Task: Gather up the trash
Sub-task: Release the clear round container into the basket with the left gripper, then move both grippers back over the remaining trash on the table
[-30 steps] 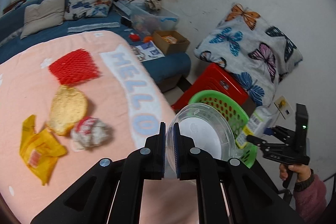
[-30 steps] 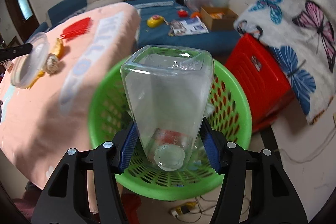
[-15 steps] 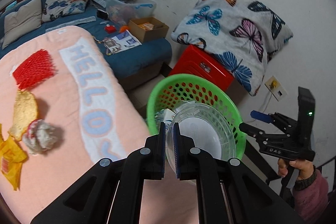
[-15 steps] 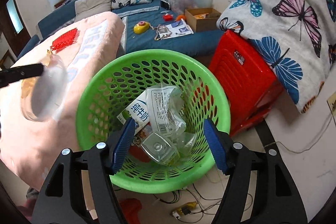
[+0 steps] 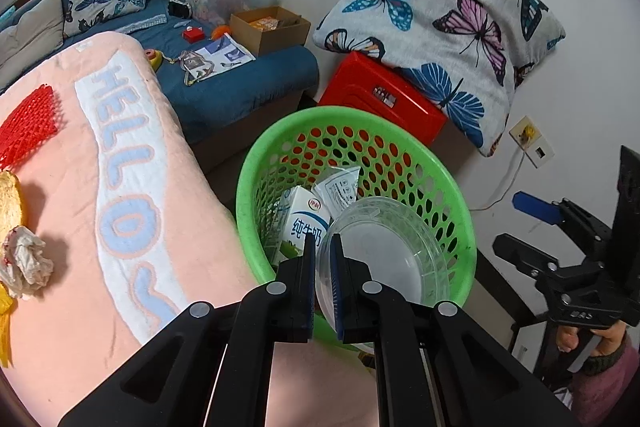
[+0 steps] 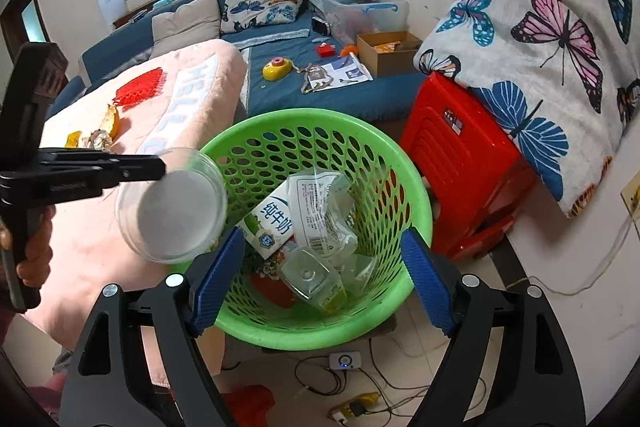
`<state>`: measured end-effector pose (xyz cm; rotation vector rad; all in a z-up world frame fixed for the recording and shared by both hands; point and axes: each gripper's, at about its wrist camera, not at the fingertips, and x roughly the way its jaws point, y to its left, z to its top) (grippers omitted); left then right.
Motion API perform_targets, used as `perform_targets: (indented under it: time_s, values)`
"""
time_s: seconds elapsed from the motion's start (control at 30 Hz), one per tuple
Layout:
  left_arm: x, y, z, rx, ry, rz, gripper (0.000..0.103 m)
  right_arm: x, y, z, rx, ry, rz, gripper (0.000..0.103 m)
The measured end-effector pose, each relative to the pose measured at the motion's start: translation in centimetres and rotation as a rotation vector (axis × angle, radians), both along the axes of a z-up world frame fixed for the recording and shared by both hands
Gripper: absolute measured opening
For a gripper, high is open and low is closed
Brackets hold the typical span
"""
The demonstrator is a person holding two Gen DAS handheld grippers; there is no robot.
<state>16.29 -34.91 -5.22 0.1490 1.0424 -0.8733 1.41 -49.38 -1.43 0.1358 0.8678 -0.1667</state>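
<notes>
My left gripper is shut on the rim of a clear plastic bowl and holds it over the near rim of the green mesh basket. The bowl also shows in the right wrist view, at the basket's left edge. My right gripper is open and empty above the basket. Inside lie a milk carton, a clear bottle and a plastic wrapper. On the pink blanket lie a crumpled paper ball, a red foam net and a yellow peel.
A red plastic stool stands right of the basket with a butterfly pillow on it. A blue sofa with boxes and toys lies behind. Cables and a power strip lie on the floor.
My right gripper opened and dropped the clear bottle into the basket. My left gripper carried the bowl from over the blanket to the basket's rim.
</notes>
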Motion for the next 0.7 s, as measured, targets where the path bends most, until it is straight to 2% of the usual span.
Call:
perform_targets:
  time_s: [0.1,0.23,0.37,0.4,0.47,0.7]
  values:
    - [-0.1,-0.4,-0.6,0.008,0.009,0.002,0.009,-0.1,0.3,0.0,-0.003,-0.004,0.006,0.082]
    - [-0.2,-0.5,-1.0,0.011,0.015,-0.001,0.017,-0.2,0.6,0.1,-0.002,-0.007,0.013,0.083]
    - [-0.6,-0.1,-0.8,0.002,0.009,-0.010,0.020,-0.2,0.9,0.2,-0.004,-0.010,0.019,0.083]
    - [-0.6,-0.1,-0.6,0.004,0.004,-0.007,0.034,-0.2,1.0,0.3,-0.005,-0.011,0.020,0.083]
    - [-0.8,0.6,-0.2,0.004,-0.024,0.014,0.049,-0.1,1.2,0.4,-0.006,-0.013,0.025,0.083]
    - [-0.7,3.6,1.2,0.000,-0.070,0.055,0.051,0.5,2.8,0.7,-0.013,-0.020,0.051,0.085]
